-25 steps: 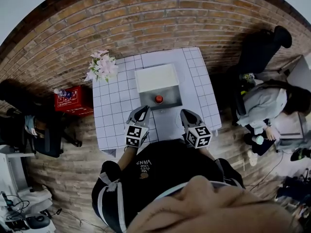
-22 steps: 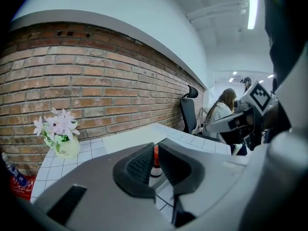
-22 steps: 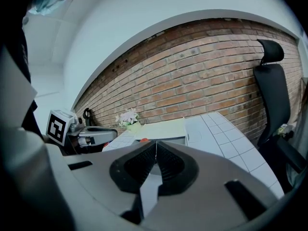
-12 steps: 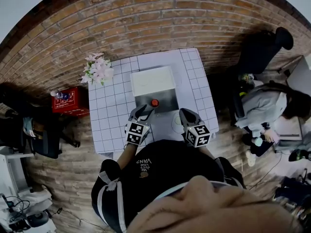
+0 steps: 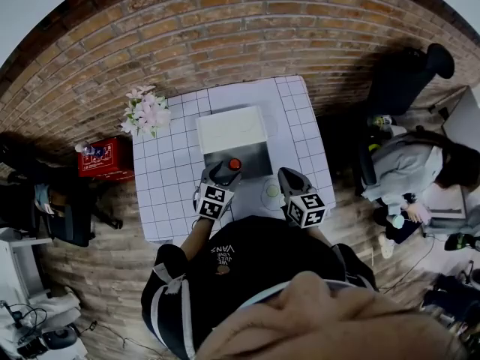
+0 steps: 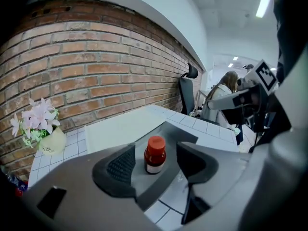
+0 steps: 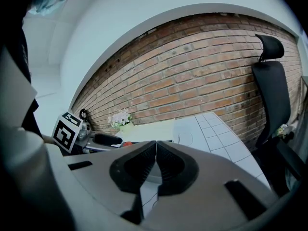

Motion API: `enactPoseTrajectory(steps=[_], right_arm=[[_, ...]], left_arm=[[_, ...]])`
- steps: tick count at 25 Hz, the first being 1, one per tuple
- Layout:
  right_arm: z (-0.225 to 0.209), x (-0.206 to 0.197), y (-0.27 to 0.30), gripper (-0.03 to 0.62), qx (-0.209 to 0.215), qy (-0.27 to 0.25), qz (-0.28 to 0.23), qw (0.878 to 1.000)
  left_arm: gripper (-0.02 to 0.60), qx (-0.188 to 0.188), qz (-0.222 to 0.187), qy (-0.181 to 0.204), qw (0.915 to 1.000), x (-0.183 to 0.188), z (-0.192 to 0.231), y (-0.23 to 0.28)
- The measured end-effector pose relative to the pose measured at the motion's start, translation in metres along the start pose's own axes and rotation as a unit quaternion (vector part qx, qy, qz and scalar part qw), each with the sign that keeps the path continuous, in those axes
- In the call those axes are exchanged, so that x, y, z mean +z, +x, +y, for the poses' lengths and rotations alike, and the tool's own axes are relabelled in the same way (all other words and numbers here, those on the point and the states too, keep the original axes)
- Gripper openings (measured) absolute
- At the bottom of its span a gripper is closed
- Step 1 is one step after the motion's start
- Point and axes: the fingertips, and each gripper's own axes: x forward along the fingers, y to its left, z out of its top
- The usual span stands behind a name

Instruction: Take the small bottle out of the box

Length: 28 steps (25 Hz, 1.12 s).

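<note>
The small bottle (image 5: 235, 163), brown with a red cap, stands upright on the grey base of the open box (image 5: 253, 161). The box's white lid (image 5: 232, 128) lies behind it. My left gripper (image 5: 223, 173) is at the bottle from the near side. In the left gripper view the bottle (image 6: 155, 155) stands between the jaws of the left gripper (image 6: 156, 163). Those jaws are opening, and a gap shows on each side of the bottle. My right gripper (image 5: 289, 180) hangs over the table's near right part. In its own view the right gripper (image 7: 155, 165) is shut on nothing.
A vase of pink flowers (image 5: 146, 111) stands at the table's far left corner. A small round pale object (image 5: 271, 191) lies on the white grid table (image 5: 169, 193) between the grippers. A red crate (image 5: 109, 156) sits on the floor at left. A seated person (image 5: 409, 171) and a black chair (image 5: 409, 73) are at right.
My left gripper has moved forward up to the bottle and its jaws have spread apart. The right gripper has hardly moved.
</note>
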Motion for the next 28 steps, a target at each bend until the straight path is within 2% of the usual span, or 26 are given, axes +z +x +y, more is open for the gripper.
enactPoseTrajectory(steps=[7, 19, 28], right_arm=[[-0.007, 0.000, 0.008, 0.003, 0.003, 0.005, 0.006, 1.000], [-0.019, -0.002, 0.012, 0.003, 0.001, 0.016, 0.013, 1.000], [-0.024, -0.001, 0.014, 0.003, 0.002, 0.017, 0.019, 1.000]], left_arm=[[0.285, -0.018, 0.041, -0.002, 0.9990, -0.008, 0.002, 0.025], [0.288, -0.051, 0.124, 0.013, 0.9909, -0.025, -0.001, 0.058], [0.277, -0.050, 0.141, 0.007, 0.9888, -0.035, 0.003, 0.067]])
